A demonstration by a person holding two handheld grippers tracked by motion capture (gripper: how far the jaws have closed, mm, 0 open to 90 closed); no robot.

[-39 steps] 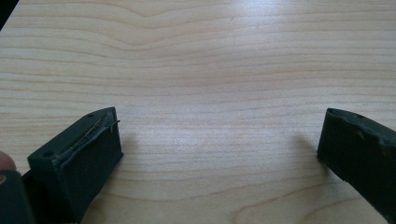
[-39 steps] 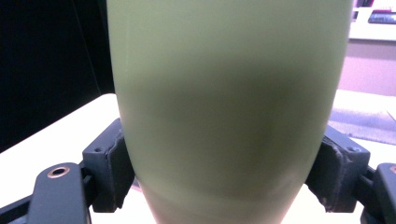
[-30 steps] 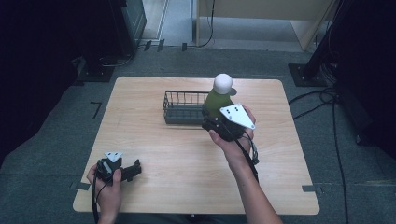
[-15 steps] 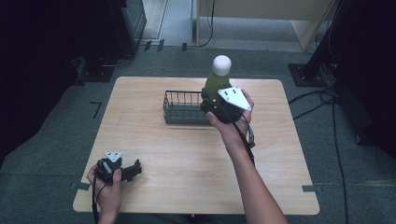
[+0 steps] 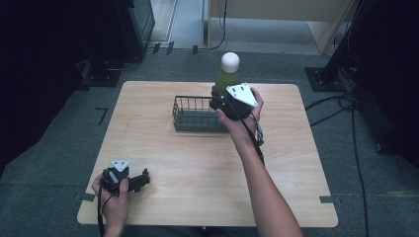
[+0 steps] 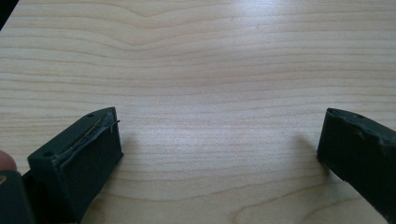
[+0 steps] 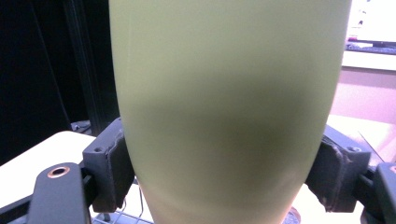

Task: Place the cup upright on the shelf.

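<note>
A green bottle [image 5: 227, 79] with a round white cap is held upright in the air over the right end of a dark wire basket [image 5: 197, 114]. My right gripper [image 5: 223, 102] is shut on the bottle's lower body; in the right gripper view the green bottle [image 7: 229, 107] stands between both black pads [image 7: 109, 172]. My left gripper [image 5: 141, 180] rests low over the table's near left corner, pointing right. In the left gripper view its jaws stand wide apart over bare wood, with nothing between the fingertips [image 6: 84, 154].
The wooden table [image 5: 163, 153] has the basket at its far middle. Dark equipment and stands ring the table on the floor, with cables [image 5: 356, 106] at the right. A pale wooden cabinet [image 5: 276, 19] stands beyond the far edge.
My right hand has carried the bottle toward the far side and turned it upright, from the basket's right front to above its right end. The left hand has stayed put.
</note>
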